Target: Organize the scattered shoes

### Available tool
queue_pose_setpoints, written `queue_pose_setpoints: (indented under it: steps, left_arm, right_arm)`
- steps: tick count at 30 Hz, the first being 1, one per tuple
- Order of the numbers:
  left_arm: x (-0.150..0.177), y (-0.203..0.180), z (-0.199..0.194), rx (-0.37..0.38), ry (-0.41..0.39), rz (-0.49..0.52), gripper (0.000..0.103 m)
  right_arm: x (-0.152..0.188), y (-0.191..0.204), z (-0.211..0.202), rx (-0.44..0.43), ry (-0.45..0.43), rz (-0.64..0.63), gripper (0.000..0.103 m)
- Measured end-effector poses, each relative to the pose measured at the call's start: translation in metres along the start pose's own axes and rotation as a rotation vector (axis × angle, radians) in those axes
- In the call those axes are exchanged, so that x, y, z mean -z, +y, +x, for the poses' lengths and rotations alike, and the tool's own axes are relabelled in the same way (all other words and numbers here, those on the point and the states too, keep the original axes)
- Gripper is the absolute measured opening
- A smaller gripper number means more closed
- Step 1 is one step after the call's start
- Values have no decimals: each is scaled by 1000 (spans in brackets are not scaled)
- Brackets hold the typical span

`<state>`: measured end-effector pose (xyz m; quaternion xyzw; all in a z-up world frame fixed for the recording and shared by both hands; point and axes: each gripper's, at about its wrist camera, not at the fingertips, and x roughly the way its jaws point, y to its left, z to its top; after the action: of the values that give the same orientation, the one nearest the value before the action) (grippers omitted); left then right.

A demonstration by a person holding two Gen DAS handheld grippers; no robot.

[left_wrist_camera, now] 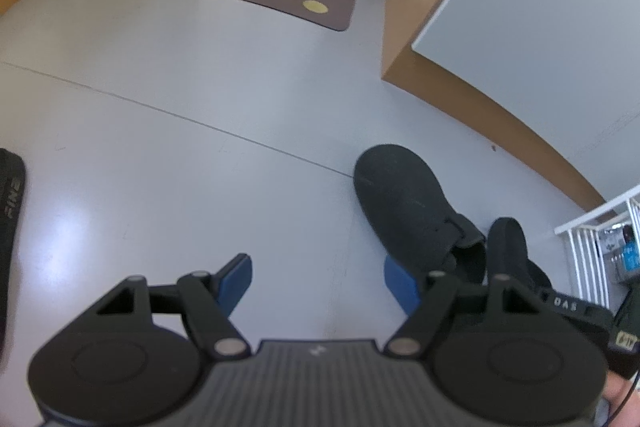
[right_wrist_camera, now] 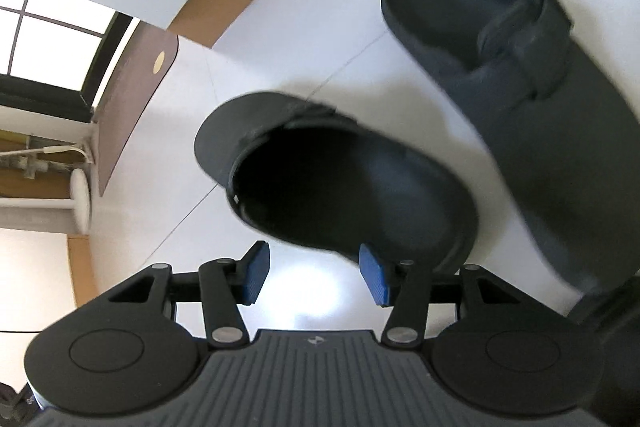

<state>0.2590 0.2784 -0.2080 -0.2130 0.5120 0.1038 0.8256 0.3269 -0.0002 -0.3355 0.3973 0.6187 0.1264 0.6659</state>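
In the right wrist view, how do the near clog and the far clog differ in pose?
The near clog shows its dark foot opening to the camera, with its heel rim by the right tongs, whose pads are clear of it. The far clog lies further right, showing its open footbed and strap from above. Both are dark, strapped clogs resting on the pale floor.

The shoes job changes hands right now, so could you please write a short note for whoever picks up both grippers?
Left gripper: open, empty, over bare floor.
Right gripper: open, nothing between the pads; its right pad sits by the near clog.
Shoes: two dark clogs lie close together near the wall; the far clog lies beside the near one.
Done: the pair looks set together.
Left: check alignment, then look for other shoes; none show here.
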Motion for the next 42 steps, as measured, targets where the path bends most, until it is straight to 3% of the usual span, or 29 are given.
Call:
queue_pose_setpoints:
  steps: [6,11,14,23,27,37,42]
  left_arm:
    - [1,10,6,-12,7,-5,75]
    - [1,18,8,-20,10,-11,75]
    - [1,22,9,-24,12,-17,75]
    - [1,33,11,-34,11,-32,75]
    - [2,34,14,-39,19,-29,75]
    - [3,27,21,-37,31,-19,75]
    - [5,30,20,-35,26,-9,75]
  right_arm:
    - [3,-15,17,-57,-3,170,55]
    - [13,-34,29,-178,10,396,56]
    - [21,-38,38,-174,23,458,63]
    - [20,-41,48,-159,-54,502,65]
    - [15,-33,40,-63,-143,464,64]
    - [6,-30,55,-154,-120,540,65]
    - [5,-24,70,-115,-88,528,65]
